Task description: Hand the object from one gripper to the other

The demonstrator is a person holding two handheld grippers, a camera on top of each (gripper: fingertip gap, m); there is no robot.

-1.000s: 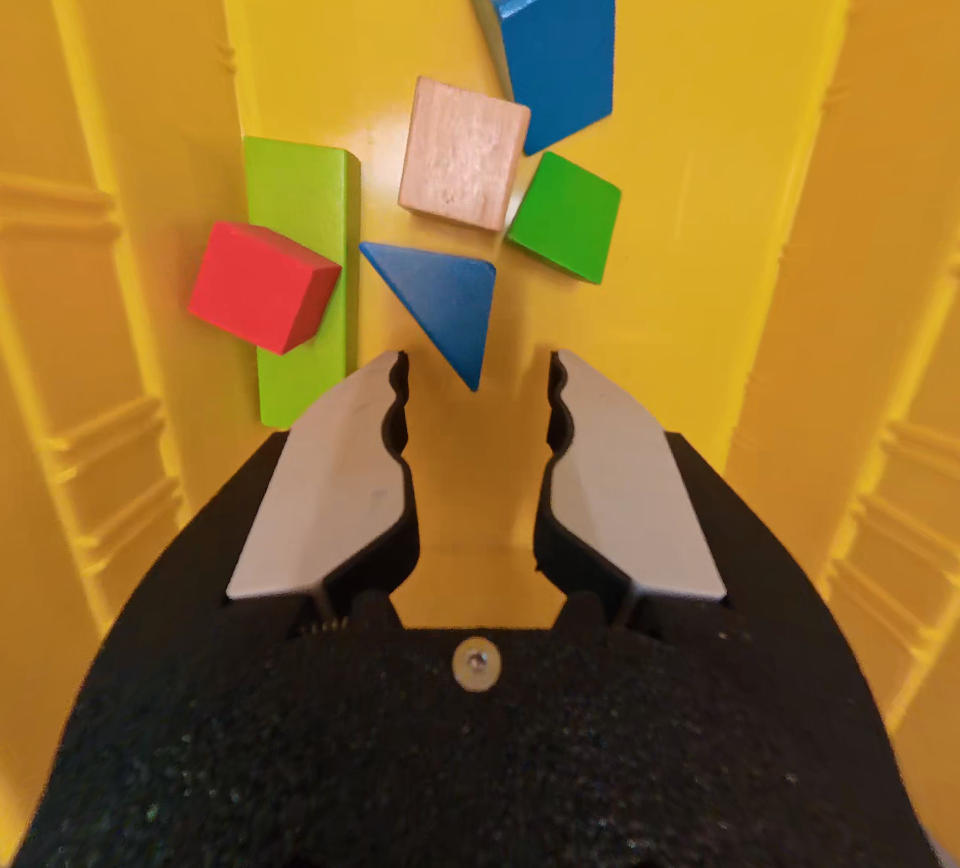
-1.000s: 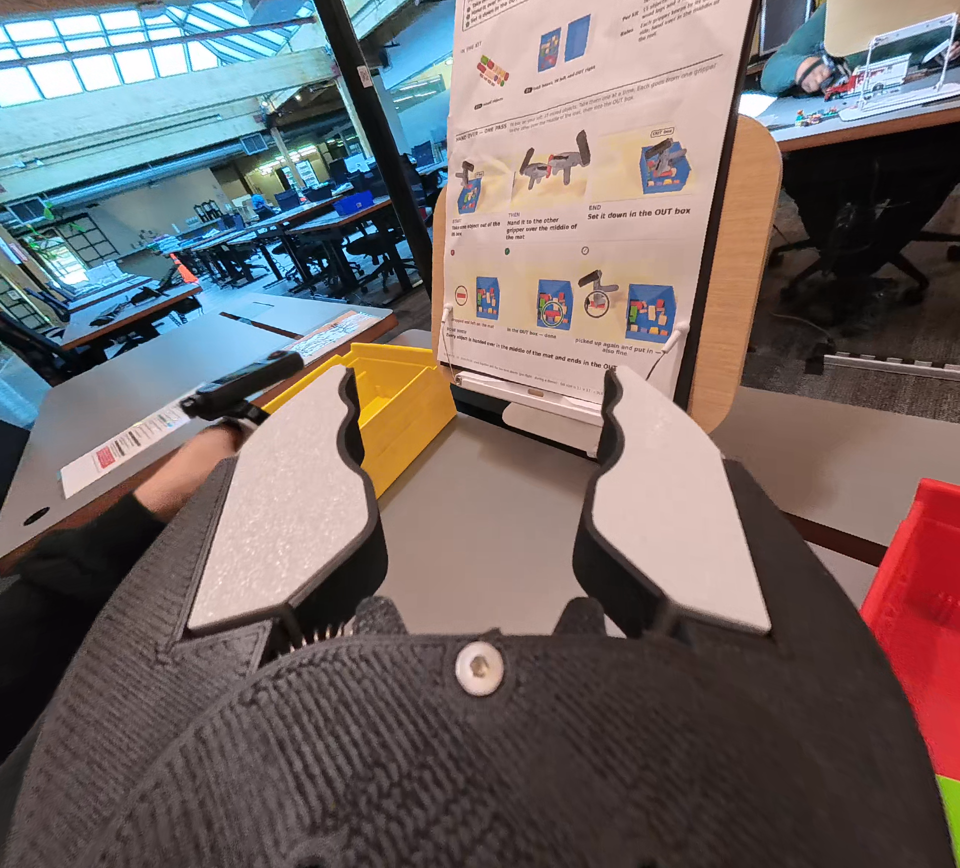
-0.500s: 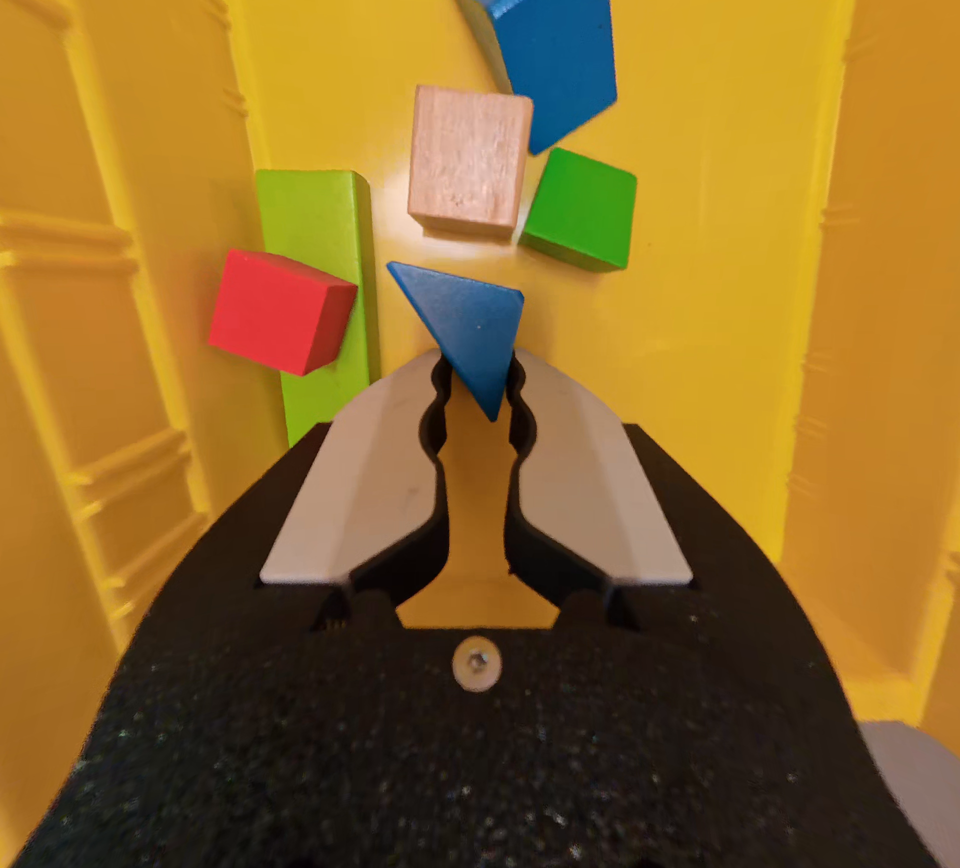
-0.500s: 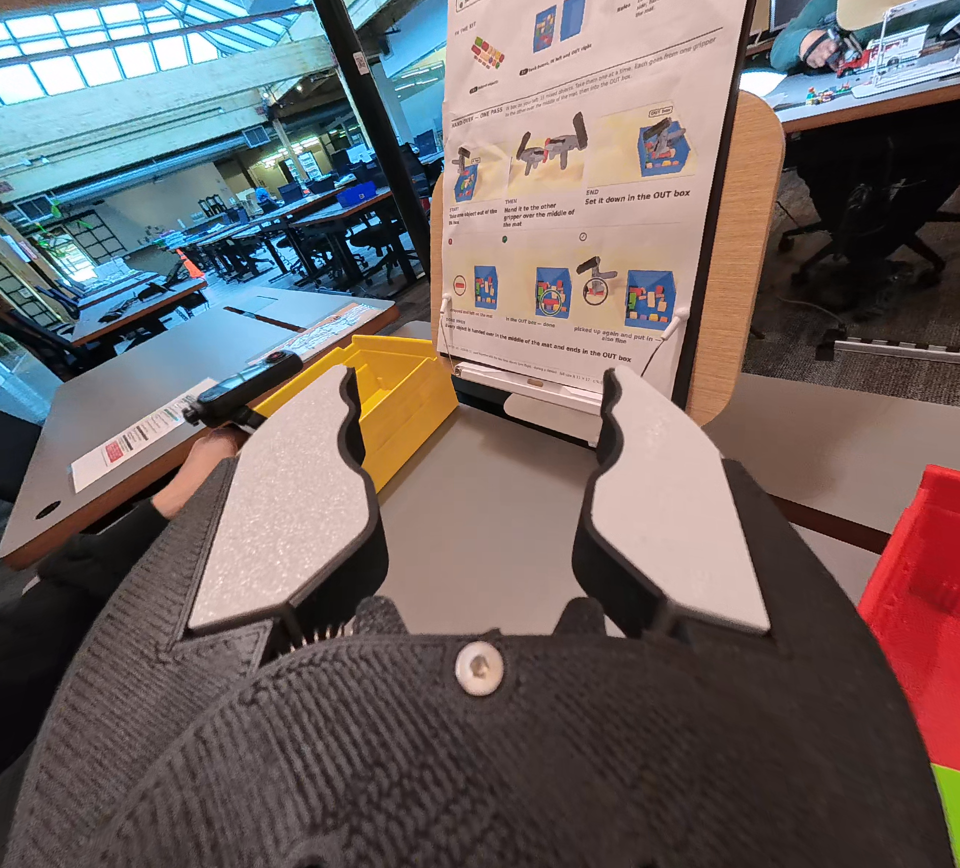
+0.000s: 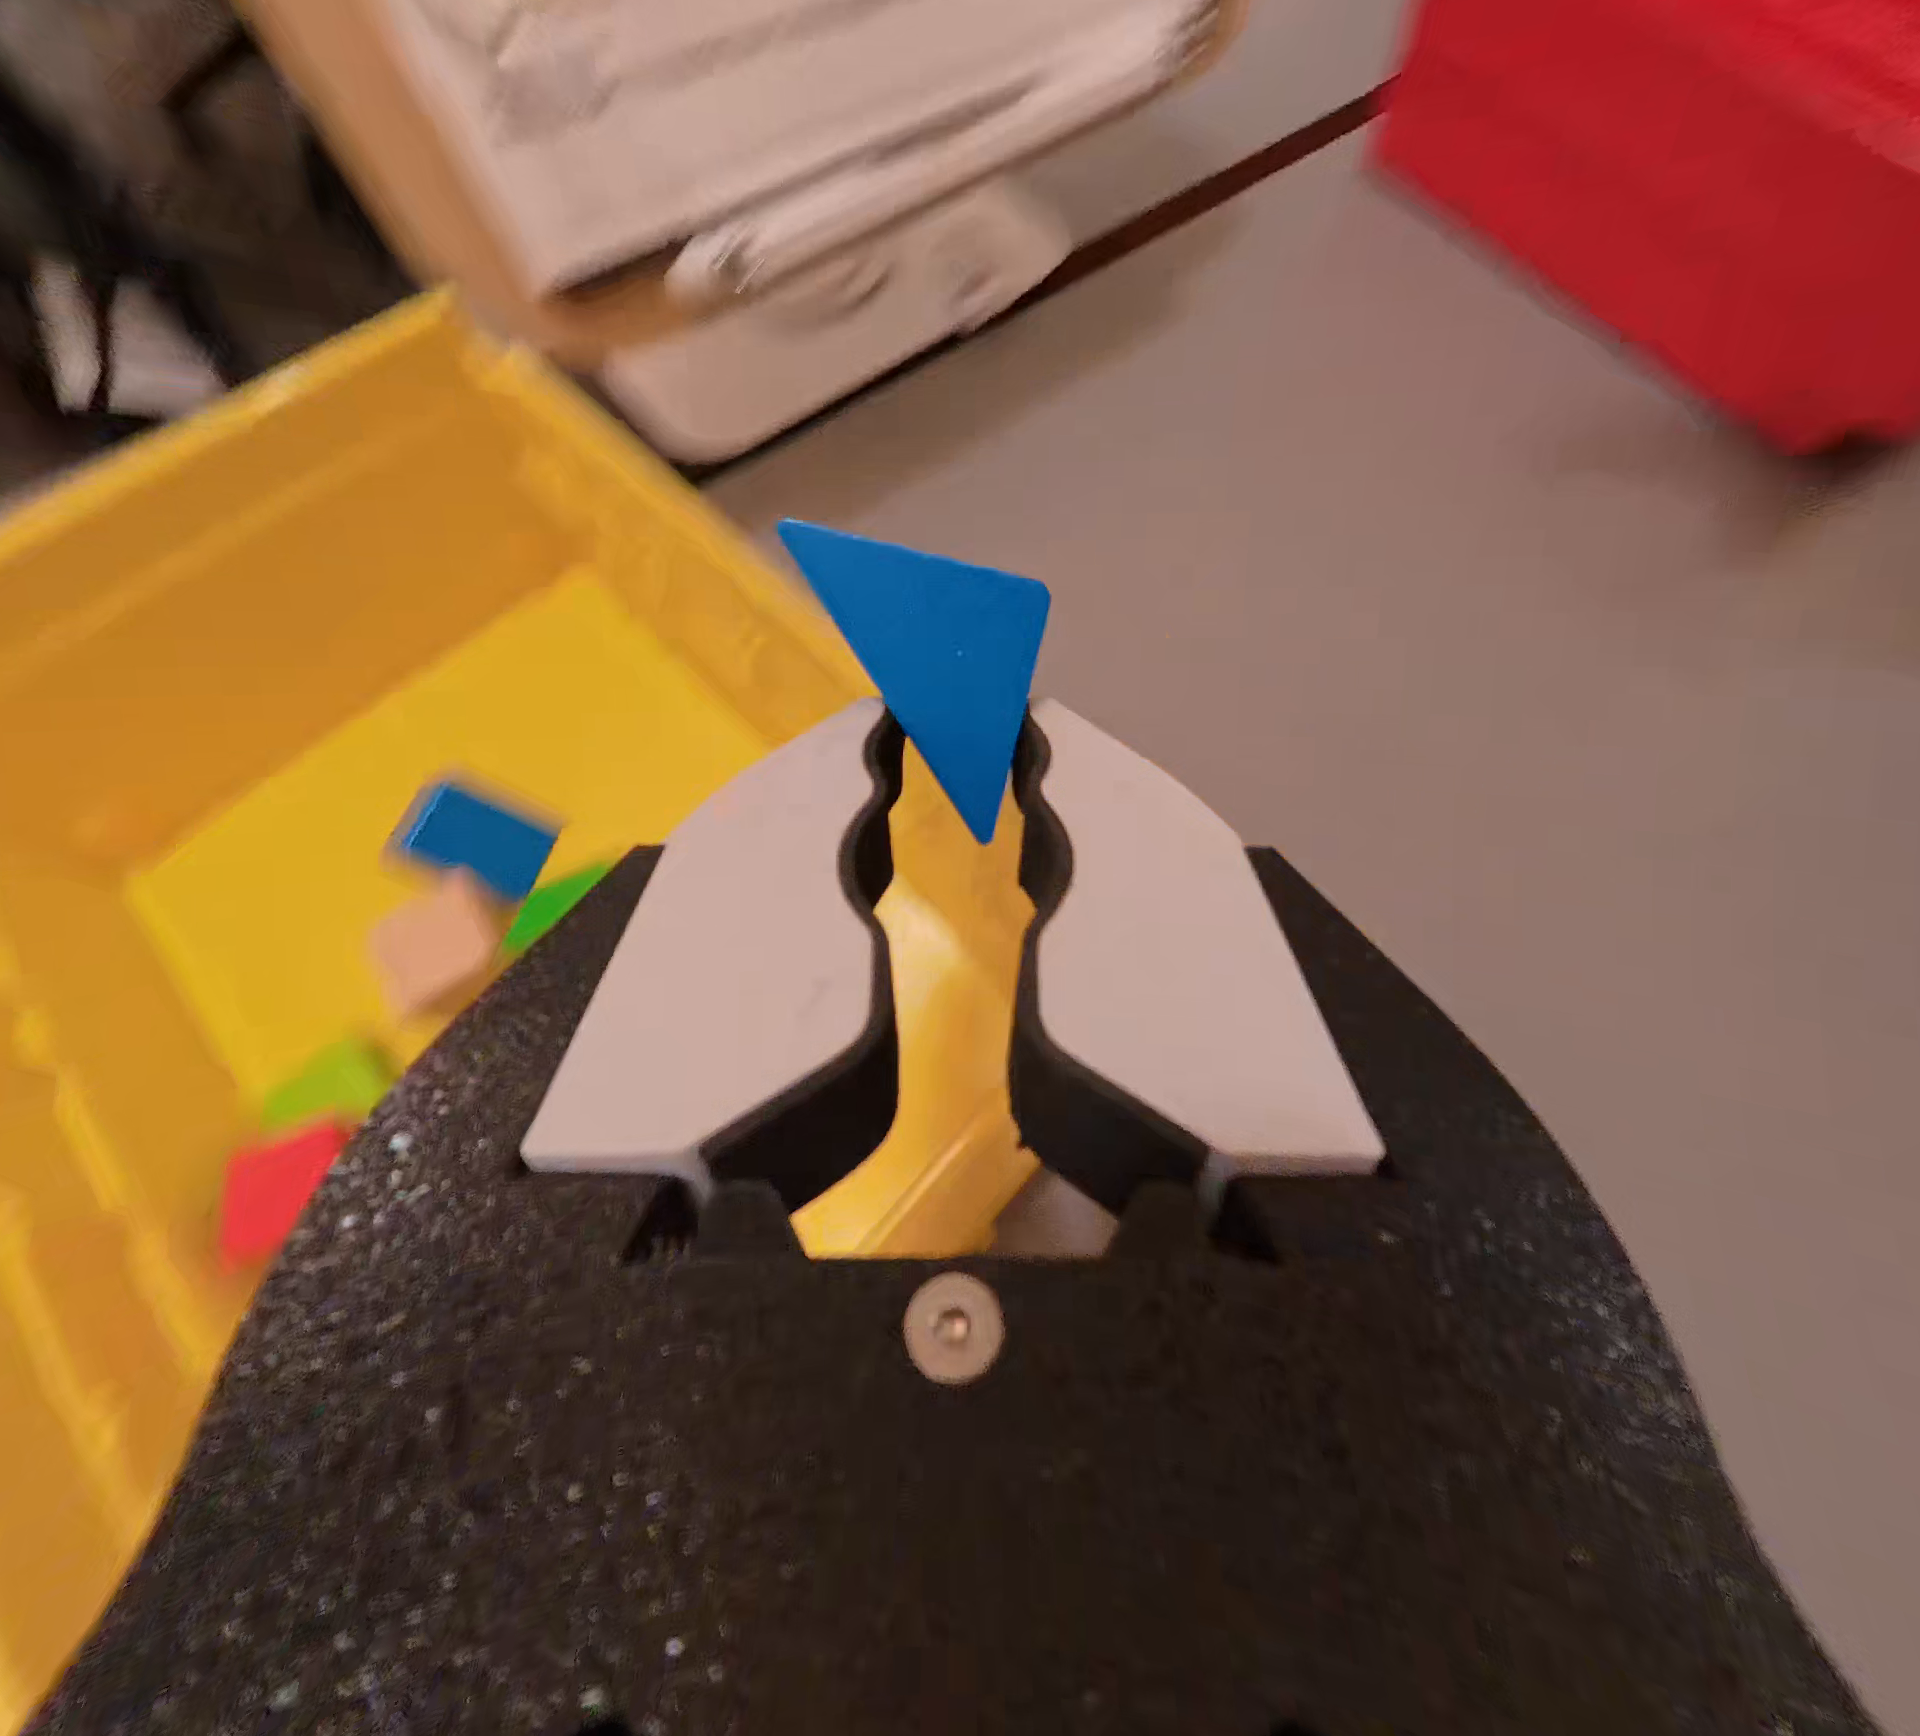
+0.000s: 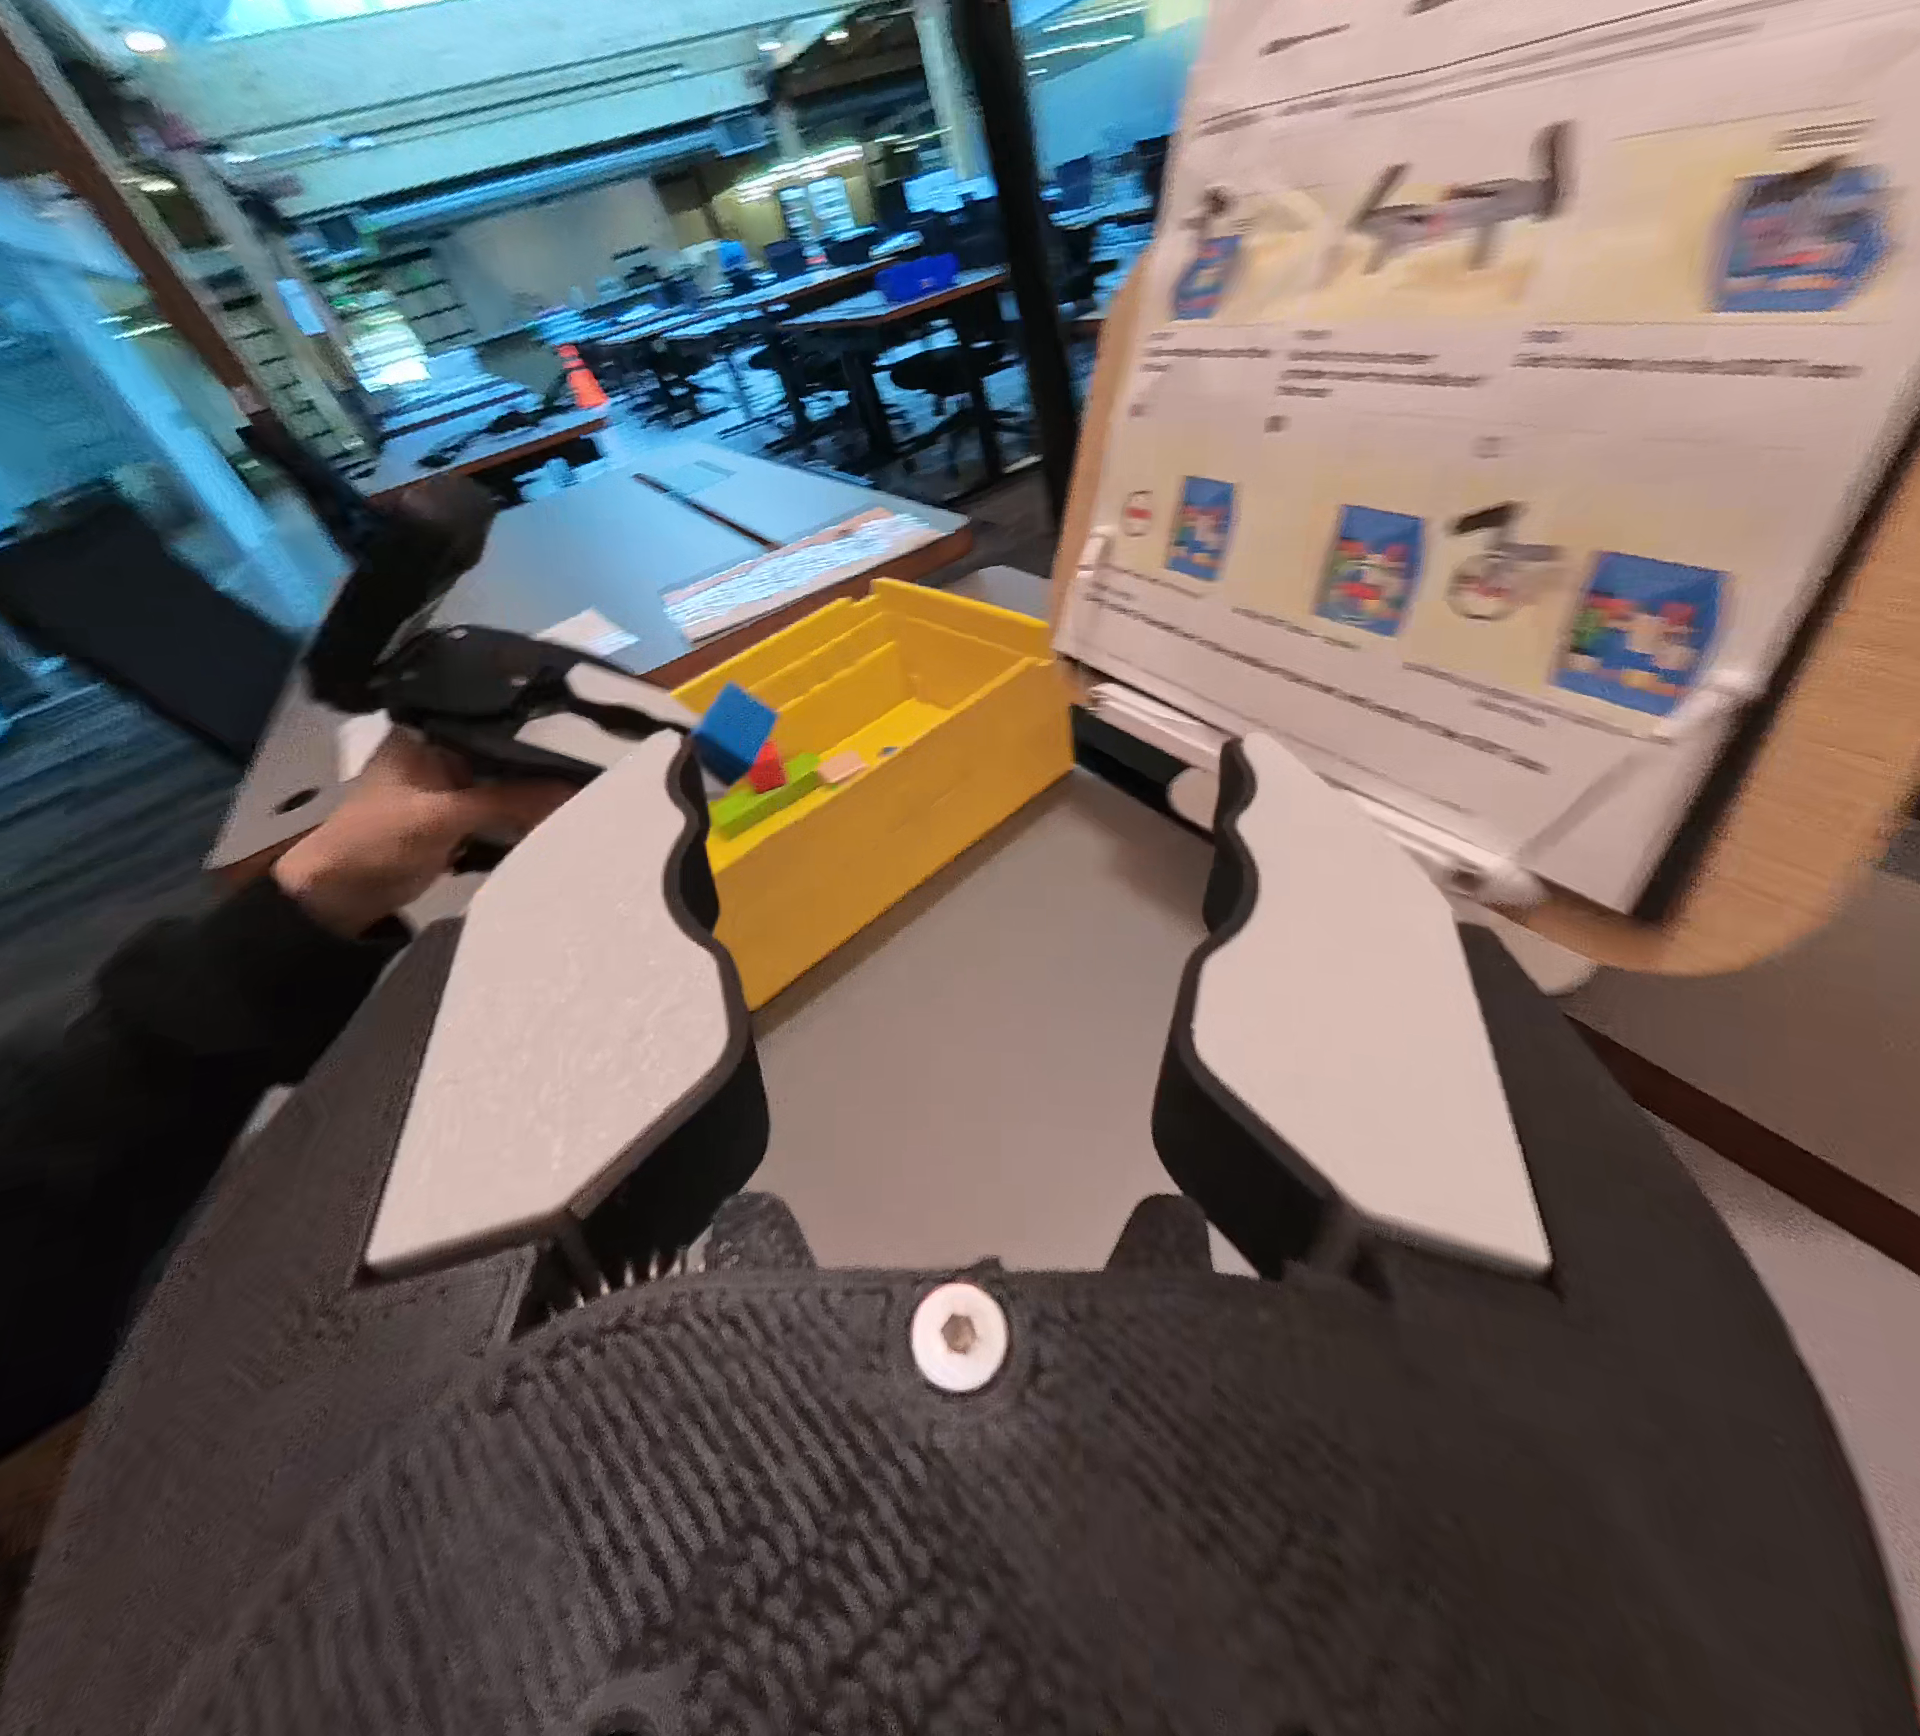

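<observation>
My left gripper (image 5: 954, 741) is shut on a blue triangular block (image 5: 935, 658); both fingertips press its narrow end and the wide end sticks out ahead. It holds the block in the air above the right rim of the yellow bin (image 5: 312, 564). The right wrist view shows the same left gripper (image 6: 623, 710) with the blue block (image 6: 735, 728) at its tip, over the yellow bin (image 6: 894, 813). My right gripper (image 6: 956, 803) is open and empty, its fingers wide apart above the grey table (image 6: 987, 1011), pointing toward the bin.
Several blocks lie in the yellow bin: blue (image 5: 478, 839), natural wood (image 5: 436, 954), green (image 5: 327, 1078) and red (image 5: 275, 1182). A red bin (image 5: 1683, 128) stands at the far right. An instruction board on a stand (image 6: 1507, 336) rises behind the table. A person's hand (image 6: 395, 813) holds the left gripper. About 25 cm separates my left fingertips from my right.
My left gripper shut on the blue triangular block inside the bin, then lifted it out and swung to the right. My right gripper stayed open and turned left toward the bin.
</observation>
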